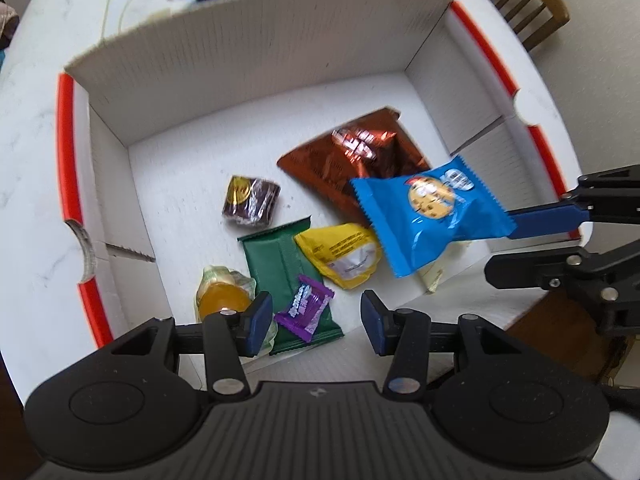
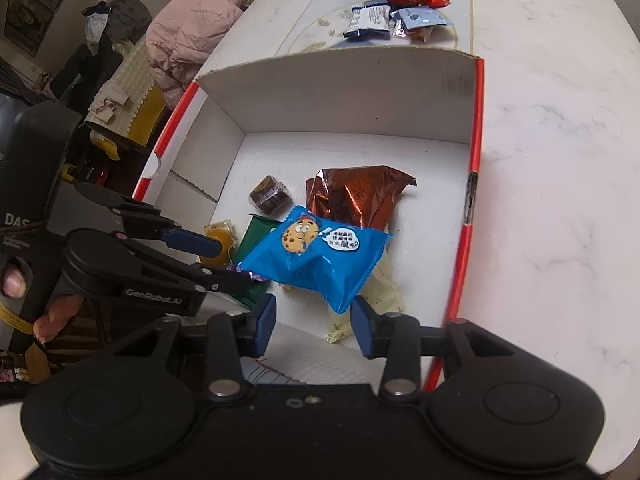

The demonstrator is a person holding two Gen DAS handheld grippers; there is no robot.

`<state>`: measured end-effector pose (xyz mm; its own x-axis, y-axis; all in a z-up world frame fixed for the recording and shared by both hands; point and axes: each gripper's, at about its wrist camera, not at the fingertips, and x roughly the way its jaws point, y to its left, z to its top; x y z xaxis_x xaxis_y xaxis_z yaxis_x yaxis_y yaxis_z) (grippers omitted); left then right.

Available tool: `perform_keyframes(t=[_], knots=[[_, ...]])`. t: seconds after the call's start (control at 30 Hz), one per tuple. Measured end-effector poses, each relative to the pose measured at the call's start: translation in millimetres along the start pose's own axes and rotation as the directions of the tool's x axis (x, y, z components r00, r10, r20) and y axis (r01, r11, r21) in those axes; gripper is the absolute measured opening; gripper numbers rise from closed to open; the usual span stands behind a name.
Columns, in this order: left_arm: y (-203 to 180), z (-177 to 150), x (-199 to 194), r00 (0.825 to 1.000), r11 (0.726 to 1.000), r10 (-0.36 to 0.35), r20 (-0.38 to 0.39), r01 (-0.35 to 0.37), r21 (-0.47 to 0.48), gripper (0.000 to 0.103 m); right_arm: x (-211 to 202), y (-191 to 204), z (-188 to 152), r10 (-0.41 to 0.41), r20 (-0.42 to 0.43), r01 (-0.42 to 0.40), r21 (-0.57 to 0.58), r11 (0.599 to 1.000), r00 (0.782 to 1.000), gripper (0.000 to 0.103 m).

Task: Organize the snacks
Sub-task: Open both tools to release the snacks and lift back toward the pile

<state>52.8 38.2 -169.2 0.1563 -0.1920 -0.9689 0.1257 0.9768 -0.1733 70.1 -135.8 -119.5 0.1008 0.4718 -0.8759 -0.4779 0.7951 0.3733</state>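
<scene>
On the marble bench, the box is filling — right hand-held gripper parted, the blue cookie packet dropping; left hand-held gripper open, empty.

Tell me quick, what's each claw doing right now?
Left claw: open, holding nothing.
Right claw: open; the blue cookie packet sits just in front of it, not pinched.

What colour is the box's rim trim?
Orange-red trim on a white box; clearest in the left wrist view.
</scene>
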Motion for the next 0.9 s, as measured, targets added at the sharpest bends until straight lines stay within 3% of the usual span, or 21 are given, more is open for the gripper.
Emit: perform_keyframes(t=[0.2,0.23,0.3,0.43,0.6,0.8,0.9], knots=[[-13,2,-26,0.995,1.0,0.007,0.099,-0.009,0.017,0.053,-15,6,1,0.009,0.041,-0.009,-0.013,1.0,0.999,0.047],[-15,3,-30,0.994,1.0,0.009,0.113,-0.011,0.018,0.053,-19,8,2,0.008,0.054,-0.007,-0.017,1.0,0.998,0.051],[-17,5,-39,0.99,1.0,0.011,0.142,-0.013,0.017,0.053,-28,10,4,0.007,0.093,-0.004,-0.025,1.0,0.996,0.073],[-20,12,-56,0.98,1.0,0.02,0.197,-0.024,0.015,0.054,-43,11,15,0.01,0.14,-0.004,-0.041,0.999,0.99,0.078],[-20,25,-75,0.961,0.999,0.049,0.273,-0.049,-0.003,0.063,-58,12,34,-0.004,0.189,0.018,-0.072,0.997,0.982,0.083],[-13,49,-95,0.936,0.996,0.072,0.344,-0.052,-0.068,0.068,-72,10,63,-0.018,0.242,0.045,-0.104,0.994,0.97,0.085],[-7,64,-100,0.928,0.991,0.105,0.359,-0.067,-0.117,0.069,-77,5,80,-0.023,0.28,0.053,-0.102,0.993,0.96,0.096]])
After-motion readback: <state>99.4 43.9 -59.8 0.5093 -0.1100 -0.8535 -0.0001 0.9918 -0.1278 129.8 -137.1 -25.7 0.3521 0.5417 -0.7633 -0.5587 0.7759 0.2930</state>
